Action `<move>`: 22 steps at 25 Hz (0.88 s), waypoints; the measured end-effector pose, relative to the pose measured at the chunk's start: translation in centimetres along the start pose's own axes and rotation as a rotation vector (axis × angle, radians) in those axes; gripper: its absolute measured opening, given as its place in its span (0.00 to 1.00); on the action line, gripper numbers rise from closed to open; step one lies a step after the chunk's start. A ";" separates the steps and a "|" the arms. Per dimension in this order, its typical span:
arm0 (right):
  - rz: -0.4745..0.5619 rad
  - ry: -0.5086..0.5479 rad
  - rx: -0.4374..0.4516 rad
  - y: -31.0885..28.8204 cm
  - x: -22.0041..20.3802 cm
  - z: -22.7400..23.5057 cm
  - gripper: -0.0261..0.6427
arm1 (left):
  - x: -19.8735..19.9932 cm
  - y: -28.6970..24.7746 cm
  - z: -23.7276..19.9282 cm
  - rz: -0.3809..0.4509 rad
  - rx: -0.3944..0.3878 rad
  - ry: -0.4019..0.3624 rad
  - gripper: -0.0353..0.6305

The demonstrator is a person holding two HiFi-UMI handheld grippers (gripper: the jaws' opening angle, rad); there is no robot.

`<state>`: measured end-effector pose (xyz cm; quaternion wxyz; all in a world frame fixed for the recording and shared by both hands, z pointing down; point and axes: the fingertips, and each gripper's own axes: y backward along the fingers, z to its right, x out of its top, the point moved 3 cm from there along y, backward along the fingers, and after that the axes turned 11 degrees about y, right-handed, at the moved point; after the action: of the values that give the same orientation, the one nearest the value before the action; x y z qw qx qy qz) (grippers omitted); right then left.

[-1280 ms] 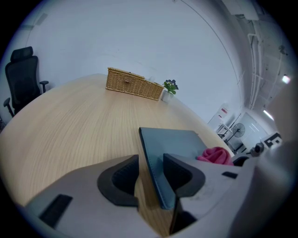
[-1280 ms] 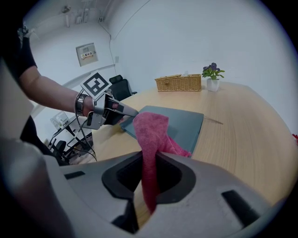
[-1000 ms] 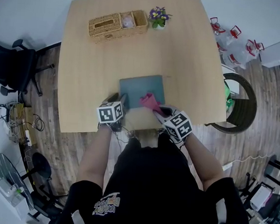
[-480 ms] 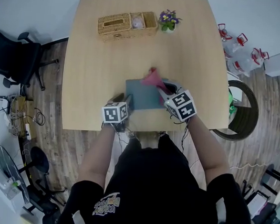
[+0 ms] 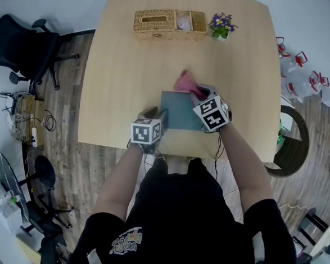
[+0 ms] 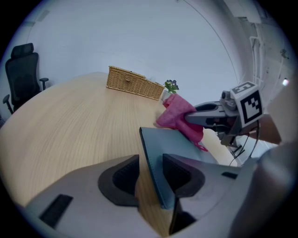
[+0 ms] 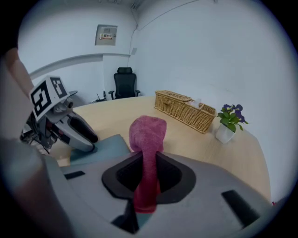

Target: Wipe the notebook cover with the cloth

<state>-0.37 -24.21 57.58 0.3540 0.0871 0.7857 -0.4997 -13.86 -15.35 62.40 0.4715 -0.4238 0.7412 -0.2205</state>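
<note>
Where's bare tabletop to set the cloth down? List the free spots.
Free on the table: the left side up to the notebook; the middle band between the wicker basket and the cloth; the right side past the right gripper. Crowded: the near edge, around the notebook and left gripper.

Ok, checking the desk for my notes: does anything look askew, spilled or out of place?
Nothing stands out. The notebook lies flat on the table, the pink cloth is pinched in the right gripper, and the basket and flower pot stand upright.
</note>
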 end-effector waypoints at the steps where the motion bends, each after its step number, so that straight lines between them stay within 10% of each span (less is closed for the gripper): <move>1: -0.014 0.019 0.013 -0.5 -0.1 -0.5 0.14 | 0.0 0.0 0.0 0.001 0.000 -0.001 0.28; 22: -0.010 -0.103 0.141 0.2 -2.9 -7.7 0.14 | -0.1 0.1 -0.2 0.004 0.005 -0.005 0.28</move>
<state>-1.77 -16.96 61.27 0.3846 0.0821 0.7298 -0.5592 -14.04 -15.25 62.46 0.4748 -0.4219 0.7403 -0.2203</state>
